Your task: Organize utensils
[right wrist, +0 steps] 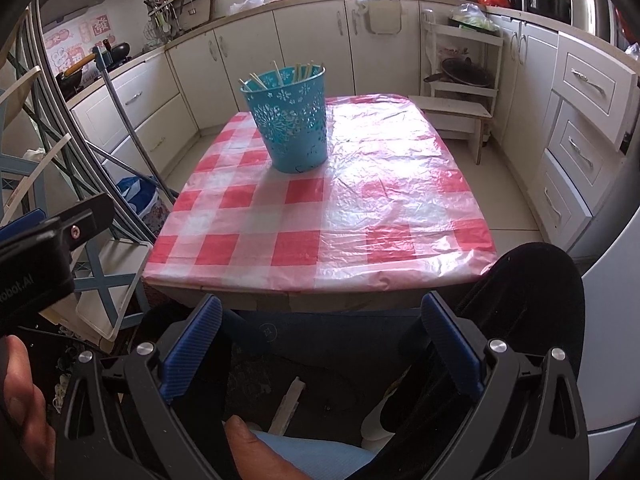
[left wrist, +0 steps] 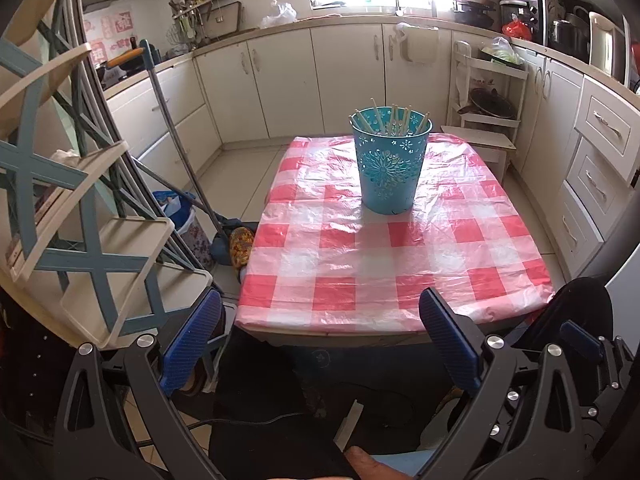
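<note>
A teal perforated bucket [left wrist: 388, 164] stands upright on the far half of a table with a red-and-white checked cloth [left wrist: 360, 264]. Several pale chopsticks [left wrist: 394, 120] stand inside it. The bucket also shows in the right wrist view [right wrist: 292, 120], with the chopsticks [right wrist: 280, 74] poking above its rim, on the same cloth [right wrist: 360, 200]. My left gripper [left wrist: 320, 340] is open and empty, held below the table's near edge. My right gripper [right wrist: 320, 340] is open and empty, also below the near edge. The left gripper's body [right wrist: 44, 248] shows at the left of the right wrist view.
A folding shelf rack [left wrist: 92, 240] stands to the left of the table, with a mop handle [left wrist: 176, 128] and a bin [left wrist: 180, 216] beside it. White cabinets [left wrist: 320, 80] line the back and right walls. A small white stool [right wrist: 460, 116] stands past the table's far right corner.
</note>
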